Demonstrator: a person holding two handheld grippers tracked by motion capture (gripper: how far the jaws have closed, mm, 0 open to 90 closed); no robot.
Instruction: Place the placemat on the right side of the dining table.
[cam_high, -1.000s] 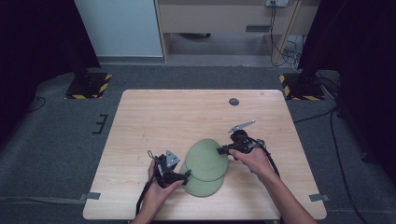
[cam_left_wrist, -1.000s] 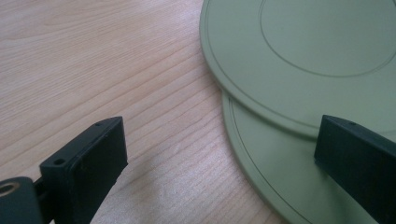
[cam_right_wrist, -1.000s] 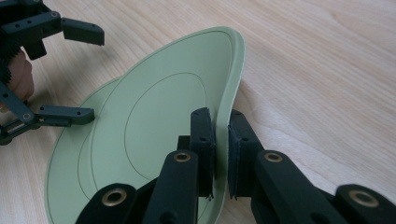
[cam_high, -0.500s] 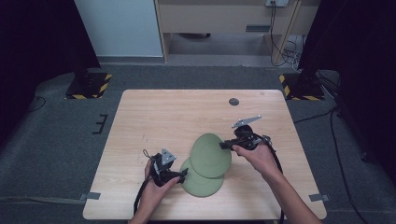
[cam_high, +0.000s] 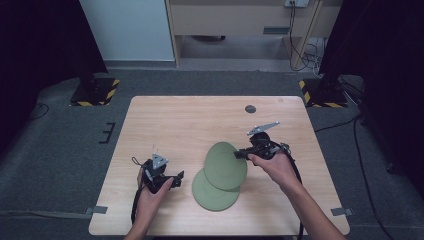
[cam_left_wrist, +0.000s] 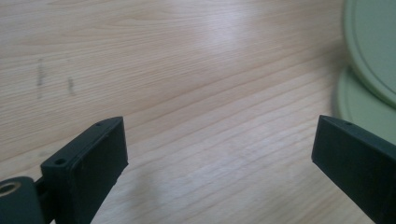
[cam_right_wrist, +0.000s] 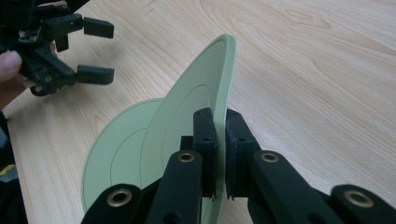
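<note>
Green upper plate (cam_high: 226, 165) was clamped at its rim by the right tool (cam_high: 241, 154), tilted on edge, overlapping the lower plate (cam_high: 212, 192) flat on the desk (cam_high: 165, 125). Left tool (cam_high: 178, 179) stood wide and empty, just beside the lower plate.

wooden table (cam_high: 200, 120), small dark disc (cam_high: 250, 108)

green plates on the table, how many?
2. One plate lies flat near the front edge of the table. The other plate is tilted above it, its rim pinched in the right tongs. More could be hidden underneath.
</note>
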